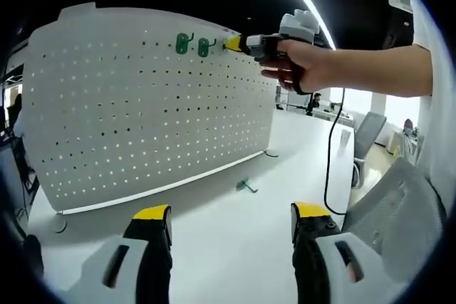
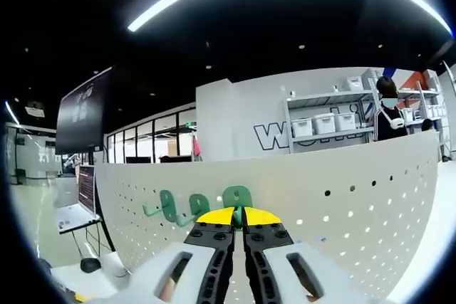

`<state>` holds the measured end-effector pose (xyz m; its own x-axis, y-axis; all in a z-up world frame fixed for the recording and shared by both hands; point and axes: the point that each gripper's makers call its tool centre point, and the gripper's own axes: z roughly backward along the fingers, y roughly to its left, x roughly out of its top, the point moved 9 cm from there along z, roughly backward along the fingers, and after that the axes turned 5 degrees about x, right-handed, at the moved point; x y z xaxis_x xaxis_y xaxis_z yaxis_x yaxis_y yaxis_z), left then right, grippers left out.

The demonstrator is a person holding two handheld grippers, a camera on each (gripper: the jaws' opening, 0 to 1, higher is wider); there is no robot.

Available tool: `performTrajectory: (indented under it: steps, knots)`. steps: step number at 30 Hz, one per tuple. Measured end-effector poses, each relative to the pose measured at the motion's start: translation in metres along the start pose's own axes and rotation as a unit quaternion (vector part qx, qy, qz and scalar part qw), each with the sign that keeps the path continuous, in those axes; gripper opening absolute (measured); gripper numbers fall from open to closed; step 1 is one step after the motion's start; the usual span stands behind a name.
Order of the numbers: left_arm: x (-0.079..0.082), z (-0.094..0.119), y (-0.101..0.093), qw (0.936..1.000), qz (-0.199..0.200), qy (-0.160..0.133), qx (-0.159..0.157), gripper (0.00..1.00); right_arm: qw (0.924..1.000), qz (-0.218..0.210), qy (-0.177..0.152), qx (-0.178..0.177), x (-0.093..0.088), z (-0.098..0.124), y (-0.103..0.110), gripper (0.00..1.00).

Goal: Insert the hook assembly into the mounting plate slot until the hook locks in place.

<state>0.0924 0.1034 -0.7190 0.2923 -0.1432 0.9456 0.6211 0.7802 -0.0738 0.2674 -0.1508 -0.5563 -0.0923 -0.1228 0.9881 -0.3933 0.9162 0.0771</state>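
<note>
Left gripper (image 1: pixel 231 220) hangs low over the white table (image 1: pixel 235 247), jaws spread wide, nothing between them. Ahead of it a white pegboard (image 1: pixel 142 105) stands upright on the table, leaning back slightly.

Two green hooks (image 1: pixel 192 45) sit in the top row of holes near the board's upper right corner. Just right of them, the right gripper (image 1: pixel 233 43) comes in from the right in a hand (image 1: pixel 303 65), yellow tips pressed up to the board edge. A black cable (image 1: pixel 329 154) hangs down from it to the table.

One more green hook (image 1: pixel 246 186) lies loose on the table just in front of the board's lower edge, near its right foot.

In the right gripper view, the right gripper (image 2: pixel 238 217) has its jaws pinched nearly together on a green hook (image 2: pixel 237 197) at the board face (image 2: pixel 356 204). Two other green hooks (image 2: pixel 174 208) hang on the board just left of the held one. Whether the held hook's prongs are seated in holes can't be told; the yellow tips cover that spot.

Behind the board: shelving with white bins (image 2: pixel 324 122), a person (image 2: pixel 388 115) standing at far right, a dark screen (image 2: pixel 84 112) at left.
</note>
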Motion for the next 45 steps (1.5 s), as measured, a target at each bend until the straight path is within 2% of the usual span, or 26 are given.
performTrajectory:
  steps: [22, 30, 38, 45]
  knots:
    - [-0.002, 0.001, 0.002, 1.0, 0.009, 0.003, 0.002, 0.69, 0.9997, -0.008, 0.002, -0.023, -0.008, -0.006, -0.001, 0.01]
    - [-0.003, 0.001, 0.002, 1.0, 0.009, 0.002, 0.001, 0.69, 0.9973, 0.001, 0.003, -0.074, -0.008, -0.01, 0.01, 0.01]
    - [0.0, 0.003, 0.002, 0.9999, 0.012, -0.004, 0.003, 0.69, 0.992, -0.019, -0.018, -0.124, -0.015, -0.013, 0.016, 0.01]
    - [0.002, 0.003, 0.0, 0.9999, 0.009, -0.009, 0.0, 0.69, 0.9916, -0.021, -0.017, -0.127, -0.014, -0.013, 0.015, 0.01]
